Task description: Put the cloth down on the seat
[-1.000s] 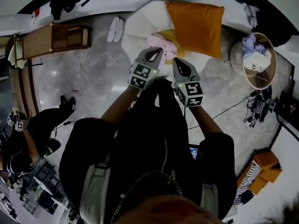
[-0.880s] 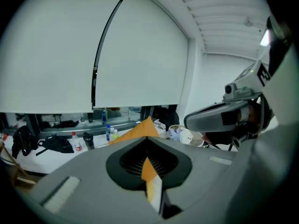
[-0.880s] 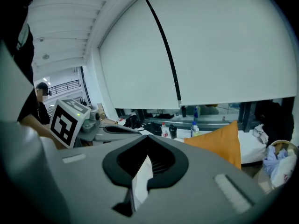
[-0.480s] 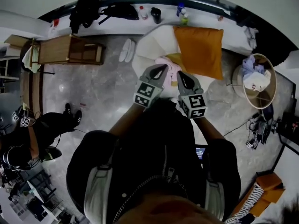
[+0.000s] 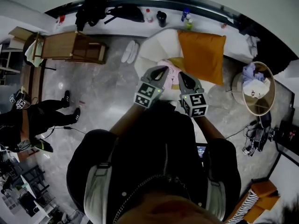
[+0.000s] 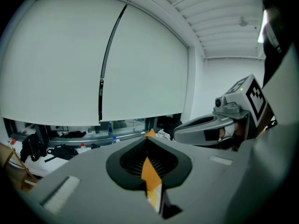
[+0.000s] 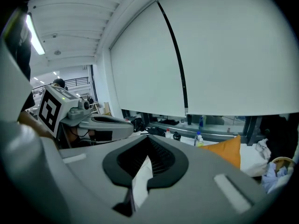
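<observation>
Moved: both grippers have come up from the pink heap since a second ago, and they now hang above it with a person's arms stretched out toward the chair.
Left gripper [image 5: 161,70]: jaws pressed together with nothing in them. In its own view only a sliver of the orange cushion [image 5: 201,54] shows through the slot behind the tips.
Right gripper [image 5: 181,75]: jaws likewise together and empty, with white upholstery showing through the slot.
Cloth [image 5: 170,68]: pink and crumpled, lying on the white seat [image 5: 155,43] with a yellow piece [image 5: 177,61] under its far edge, just beside the cushion's near corner.
Bearing: the cloth lies ahead of and below both tips, in the gap between them as the head view shows it. Neither gripper touches it as far as I can tell.
Long axis: none that I can make out. It is a rounded bunch, not a spread sheet.
Nearer hand: about even. The left tip overlaps the heap's left edge and the right tip sits at its right edge.
Judgement: the cloth looks already set down, so the coming move is probably a straight pull back toward the body, which should not catch the cloth.
</observation>
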Action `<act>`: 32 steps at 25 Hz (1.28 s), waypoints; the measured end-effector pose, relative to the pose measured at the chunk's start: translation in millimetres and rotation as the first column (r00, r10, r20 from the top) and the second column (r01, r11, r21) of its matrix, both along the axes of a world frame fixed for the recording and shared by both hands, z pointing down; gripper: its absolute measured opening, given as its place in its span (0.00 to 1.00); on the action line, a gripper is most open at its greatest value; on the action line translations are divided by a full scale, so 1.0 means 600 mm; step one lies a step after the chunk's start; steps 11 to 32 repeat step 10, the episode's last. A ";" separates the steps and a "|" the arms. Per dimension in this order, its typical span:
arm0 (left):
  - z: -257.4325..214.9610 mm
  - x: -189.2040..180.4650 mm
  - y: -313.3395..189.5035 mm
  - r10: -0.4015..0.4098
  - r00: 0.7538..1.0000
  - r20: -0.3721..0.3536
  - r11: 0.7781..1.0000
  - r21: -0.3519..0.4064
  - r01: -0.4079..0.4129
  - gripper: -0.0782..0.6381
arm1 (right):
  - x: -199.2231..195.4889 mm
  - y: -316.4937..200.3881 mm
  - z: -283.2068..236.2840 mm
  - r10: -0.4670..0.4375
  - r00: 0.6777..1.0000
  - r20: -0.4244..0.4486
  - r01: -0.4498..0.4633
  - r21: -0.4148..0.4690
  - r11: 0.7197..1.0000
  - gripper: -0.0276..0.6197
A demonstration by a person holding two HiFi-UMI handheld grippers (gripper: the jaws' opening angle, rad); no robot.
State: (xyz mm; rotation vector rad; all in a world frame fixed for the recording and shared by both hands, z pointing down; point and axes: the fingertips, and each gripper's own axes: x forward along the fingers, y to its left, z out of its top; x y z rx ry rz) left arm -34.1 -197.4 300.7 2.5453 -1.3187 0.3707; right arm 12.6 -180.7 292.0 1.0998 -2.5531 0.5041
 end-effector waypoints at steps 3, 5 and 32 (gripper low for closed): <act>0.001 -0.005 0.006 -0.002 1.000 0.006 1.000 -0.003 0.002 0.12 | -0.004 0.003 0.006 -0.017 1.000 -0.013 0.018 0.003 1.000 0.05; 0.003 -0.009 0.008 -0.004 1.000 0.011 1.000 0.000 0.004 0.12 | -0.007 0.004 0.015 -0.026 0.999 -0.026 0.026 0.007 1.000 0.05; 0.004 -0.021 0.010 -0.011 1.000 0.013 1.000 0.010 0.011 0.12 | -0.018 0.006 0.023 -0.035 0.999 -0.042 0.035 0.010 0.999 0.05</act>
